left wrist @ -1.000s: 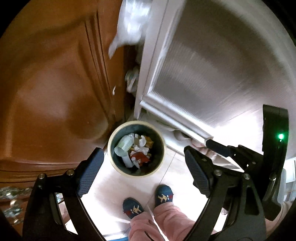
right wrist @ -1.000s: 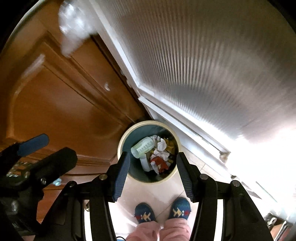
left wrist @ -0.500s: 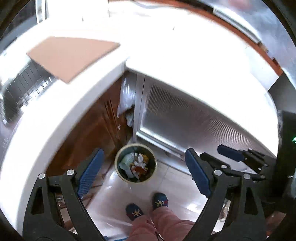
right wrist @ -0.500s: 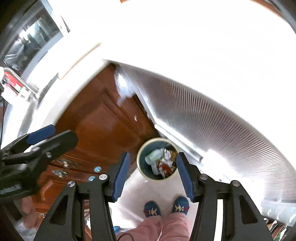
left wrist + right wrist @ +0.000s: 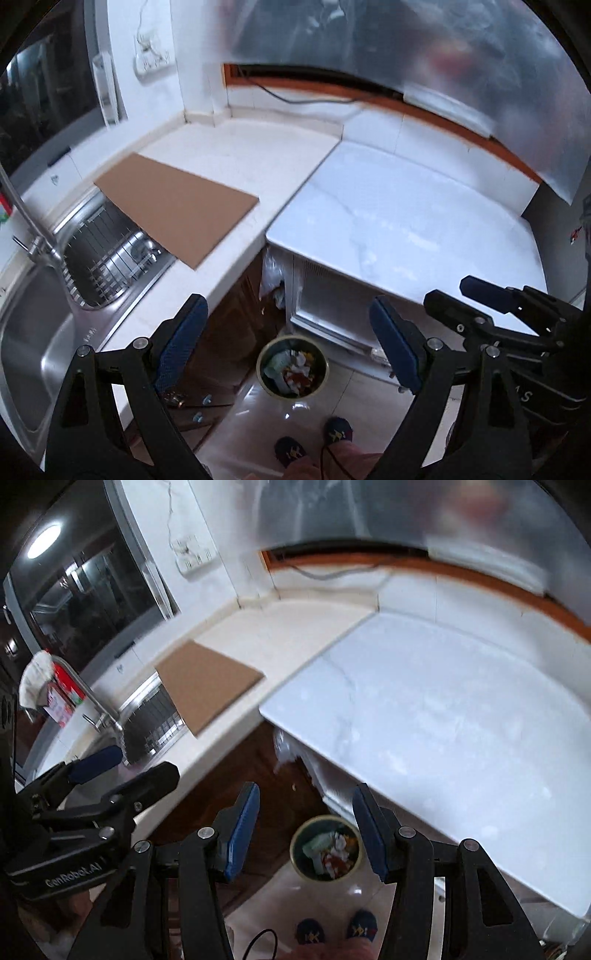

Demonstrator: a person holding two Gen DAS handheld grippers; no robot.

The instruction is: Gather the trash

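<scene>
Both my grippers have risen well above the floor since a second ago, so the countertop [image 5: 258, 162] and its cardboard sheet [image 5: 177, 206] now fill the view. My left gripper [image 5: 291, 347] is spread wide and empty; my right gripper [image 5: 306, 830] stands parted, empty too. The trash bin [image 5: 292, 365], holding scraps, sits on the floor tiles far below, beside the wooden cabinet [image 5: 236, 321].
</scene>
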